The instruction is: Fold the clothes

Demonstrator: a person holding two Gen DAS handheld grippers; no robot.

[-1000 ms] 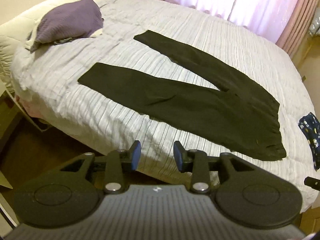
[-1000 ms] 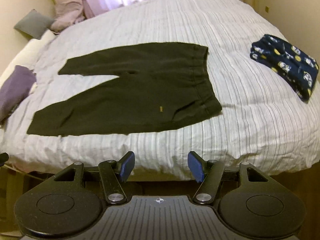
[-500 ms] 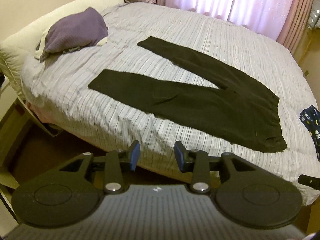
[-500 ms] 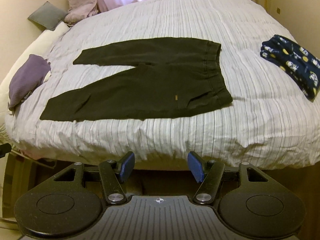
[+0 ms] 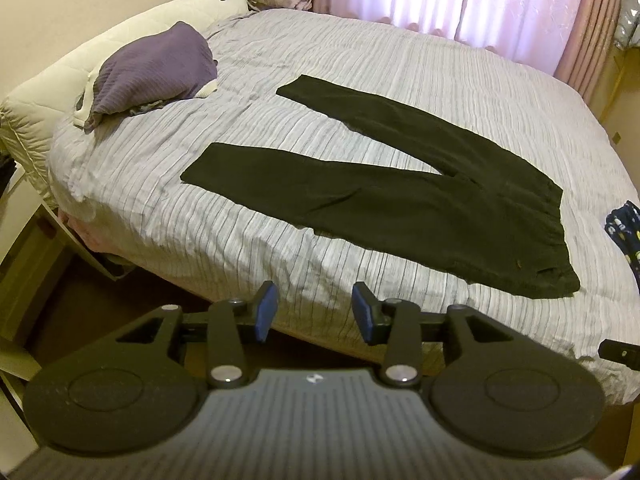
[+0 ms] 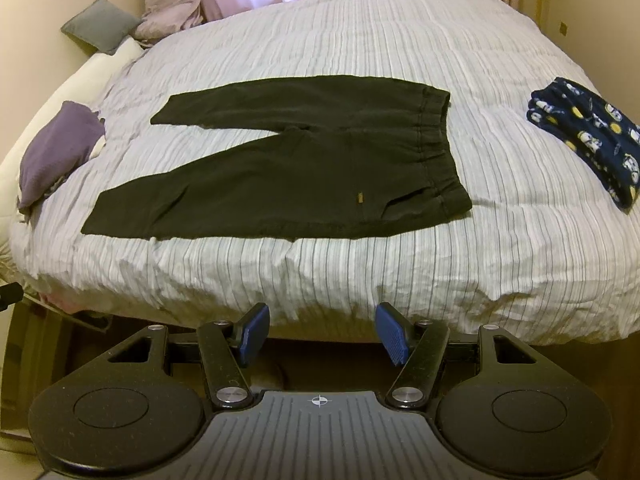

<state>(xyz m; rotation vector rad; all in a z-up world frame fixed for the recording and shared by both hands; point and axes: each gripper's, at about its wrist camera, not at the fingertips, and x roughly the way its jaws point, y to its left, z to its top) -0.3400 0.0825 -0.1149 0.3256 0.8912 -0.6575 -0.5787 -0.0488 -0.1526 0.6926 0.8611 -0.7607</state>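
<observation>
black trousers (image 5: 400, 200) flat on bed (image 5: 360, 80), centre | purple cloth (image 5: 152, 68) upper left | left tongs (image 5: 314, 312) parted, empty, bottom

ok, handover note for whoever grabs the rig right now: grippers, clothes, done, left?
Left gripper: open, empty, off the near bed edge.
Right gripper: open, empty, also short of the bed.
Black trousers: spread flat on the striped duvet, legs apart toward the purple bundle, waistband toward the navy patterned garment, which looks already folded.
Done: trousers laid out.
Left: every fold on the trousers; probably bring one leg over the other first.
</observation>
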